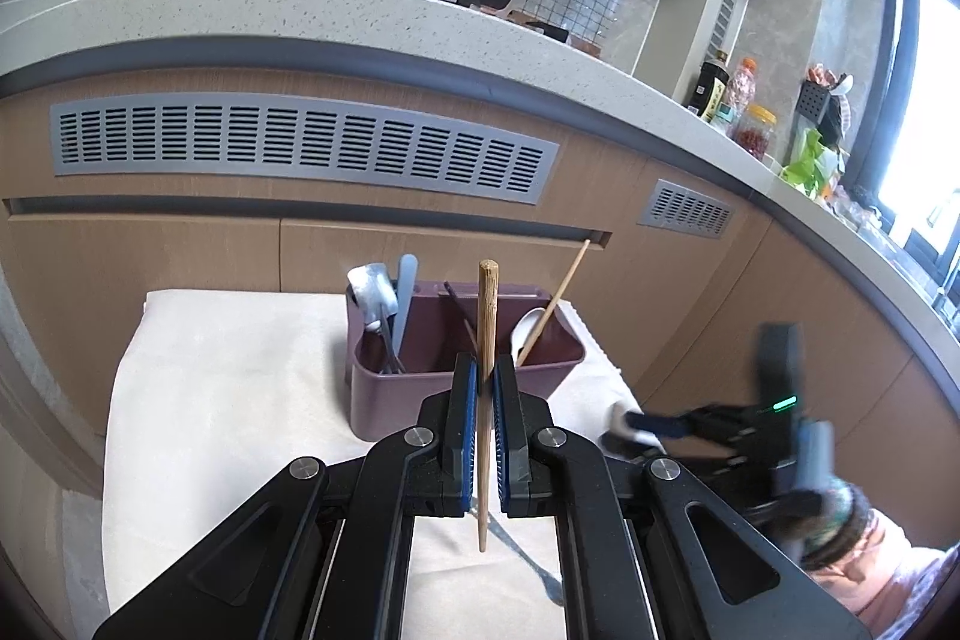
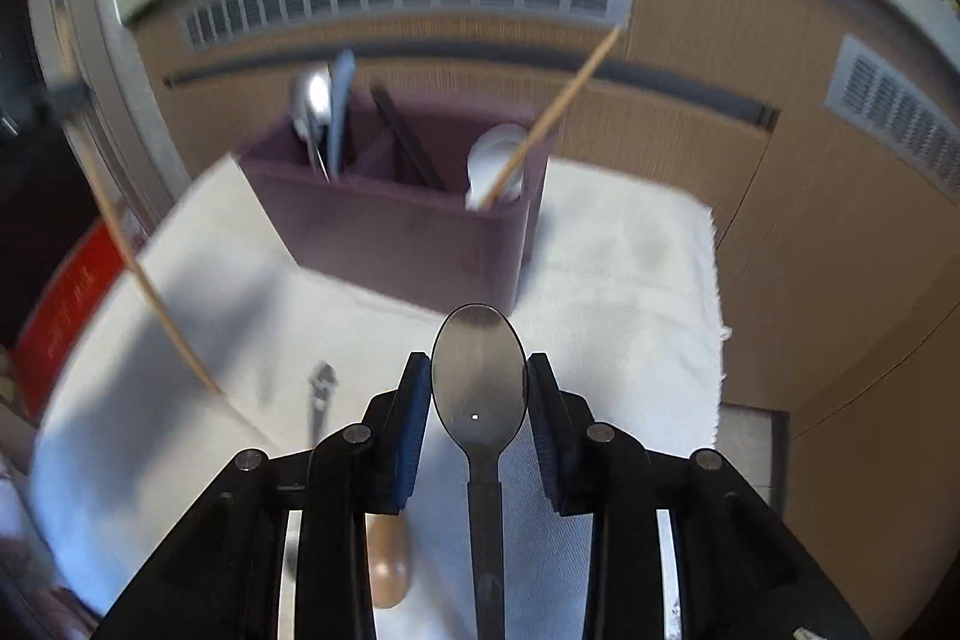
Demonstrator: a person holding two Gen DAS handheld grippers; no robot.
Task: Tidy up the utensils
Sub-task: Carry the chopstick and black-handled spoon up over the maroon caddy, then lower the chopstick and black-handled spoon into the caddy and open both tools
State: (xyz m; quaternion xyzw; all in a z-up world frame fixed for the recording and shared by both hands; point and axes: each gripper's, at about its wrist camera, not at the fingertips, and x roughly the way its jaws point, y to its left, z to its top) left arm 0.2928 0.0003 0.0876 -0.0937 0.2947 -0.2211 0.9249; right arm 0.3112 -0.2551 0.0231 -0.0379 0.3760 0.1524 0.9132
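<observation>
1. L gripper (image 1: 486,388): clenched on a wooden chopstick (image 1: 487,340), stick upright between the pads, top end sticking up in front of the purple caddy (image 1: 396,400), bottom end hanging below the jaws over the white cloth (image 1: 198,400).
2. R gripper (image 2: 479,388): pads sit against both sides of a dark metal spoon (image 2: 479,370) bowl, handle running back under the jaws. Looks like grasping the spoon, frame is blurry tho.
3. Caddy = landmark. Its L section has a silver spoon (image 1: 372,289) + pale blue handle (image 1: 407,292); mid section a dark stick; R section a white spoon (image 1: 531,328) + a thin bamboo stick (image 1: 558,298) leaning out to the R.
4. Near side of caddy, on the cloth: a brown wooden piece (image 2: 389,568) under the R gripper, not sorted yet.
5. Step, my read: both tools loaded, carry phase, drop-off next.
6. Next move needs: you bring the chopstick over the mid section, tip down, then let go. Spoon goes to the spoon section; keep clear of the leaning bamboo stick.
</observation>
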